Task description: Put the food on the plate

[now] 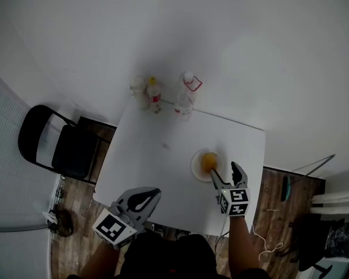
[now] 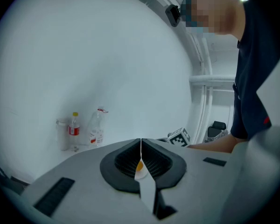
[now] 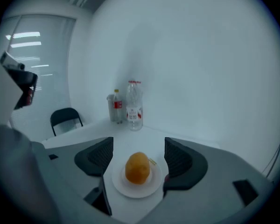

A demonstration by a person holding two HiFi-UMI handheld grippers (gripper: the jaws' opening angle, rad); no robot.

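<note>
Left hand-held gripper (image 1: pixel 154 194) is shut and empty at the near table (image 1: pixel 163 156) edge. Right hand-held gripper (image 3: pixel 139 146) is closer: jaws wide apart, holding nothing. The orange food (image 3: pixel 137 168) already sits on the plate (image 3: pixel 130 190), straight ahead between them.

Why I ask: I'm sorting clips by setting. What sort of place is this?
Probably a spare office or test room, not a kitchen: bare white walls, one white table, a black folding chair, wood floor.

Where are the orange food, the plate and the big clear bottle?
orange food (image 3: pixel 137 168): right gripper view, its middle.
plate (image 3: pixel 133 191): right gripper view, near rim.
big clear bottle (image 3: pixel 134 107): right gripper view, its body.
</note>
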